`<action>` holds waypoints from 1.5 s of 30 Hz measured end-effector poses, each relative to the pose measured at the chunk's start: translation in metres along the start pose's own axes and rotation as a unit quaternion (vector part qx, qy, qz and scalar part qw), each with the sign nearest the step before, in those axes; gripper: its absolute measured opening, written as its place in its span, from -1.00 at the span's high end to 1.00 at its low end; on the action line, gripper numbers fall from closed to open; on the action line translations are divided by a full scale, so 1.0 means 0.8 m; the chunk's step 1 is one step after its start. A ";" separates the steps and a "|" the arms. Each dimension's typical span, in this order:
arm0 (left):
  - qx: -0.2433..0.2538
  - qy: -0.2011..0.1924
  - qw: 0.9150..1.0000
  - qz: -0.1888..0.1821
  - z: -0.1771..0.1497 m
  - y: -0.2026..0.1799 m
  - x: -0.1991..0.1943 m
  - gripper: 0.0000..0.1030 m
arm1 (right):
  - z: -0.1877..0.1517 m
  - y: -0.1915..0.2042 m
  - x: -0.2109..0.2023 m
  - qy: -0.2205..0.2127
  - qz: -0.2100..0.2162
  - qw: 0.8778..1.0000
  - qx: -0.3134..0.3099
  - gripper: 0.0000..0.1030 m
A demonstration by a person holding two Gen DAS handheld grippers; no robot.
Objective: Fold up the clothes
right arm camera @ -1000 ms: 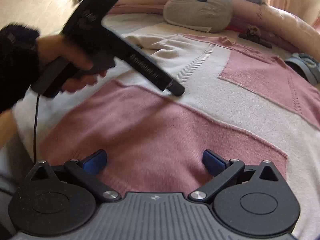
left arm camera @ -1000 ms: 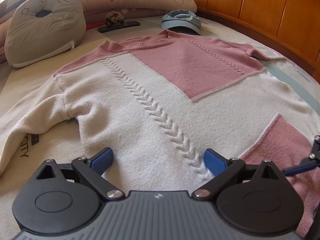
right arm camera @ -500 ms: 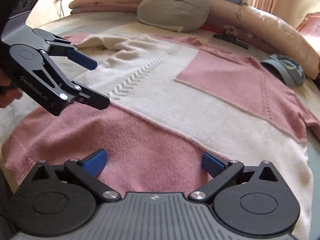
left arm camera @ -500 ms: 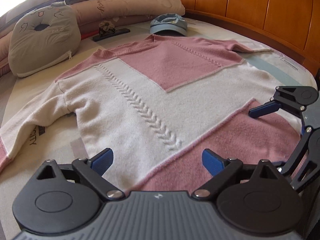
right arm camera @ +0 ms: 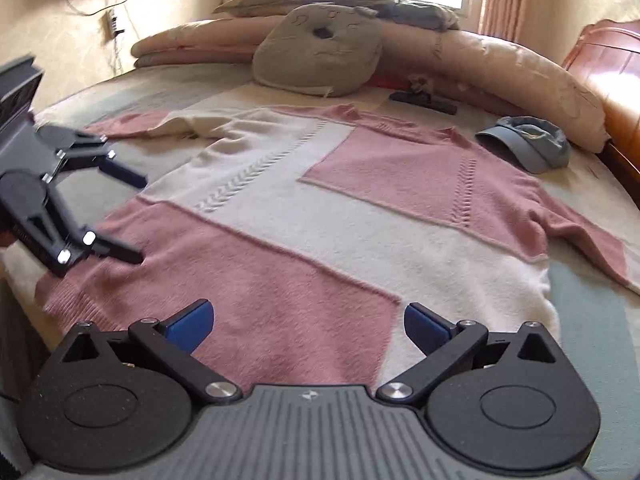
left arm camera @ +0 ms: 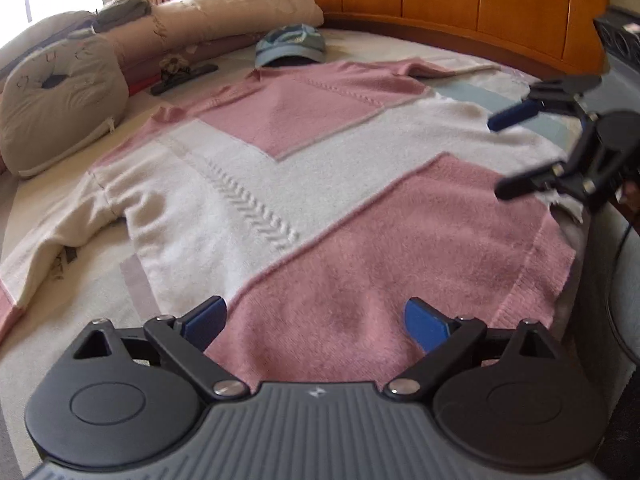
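The pink-and-cream sweater is spread flat on the bed, its long axis running from the hem straight ahead to the collar. Both grippers are held wide and empty at the hem: the left gripper near one corner, the right gripper near the other, about equally near.

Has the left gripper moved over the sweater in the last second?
Yes. In the right wrist view the left gripper has pulled back toward the sweater's hem corner; a second ago it reached in near the cable-knit stripe.
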State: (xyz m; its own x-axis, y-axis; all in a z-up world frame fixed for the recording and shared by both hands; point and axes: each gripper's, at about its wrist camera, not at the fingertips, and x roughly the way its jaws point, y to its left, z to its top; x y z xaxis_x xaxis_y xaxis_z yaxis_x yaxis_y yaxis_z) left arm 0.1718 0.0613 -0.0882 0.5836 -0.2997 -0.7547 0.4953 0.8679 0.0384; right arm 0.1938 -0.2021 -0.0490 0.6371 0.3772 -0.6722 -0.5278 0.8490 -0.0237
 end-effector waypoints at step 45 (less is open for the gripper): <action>-0.094 -0.034 0.995 0.026 0.070 0.009 0.009 -0.90 | -0.082 -0.064 -0.013 0.017 -0.073 0.991 0.114 -1.00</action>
State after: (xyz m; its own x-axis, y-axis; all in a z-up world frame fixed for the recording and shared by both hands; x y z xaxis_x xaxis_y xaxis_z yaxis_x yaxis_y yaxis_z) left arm 0.2158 0.0435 -0.0563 0.6500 -0.2728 -0.7093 0.3386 0.9396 -0.0511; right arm 0.1772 -0.2736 -0.0891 0.6760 0.2348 -0.6984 -0.2885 0.9565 0.0423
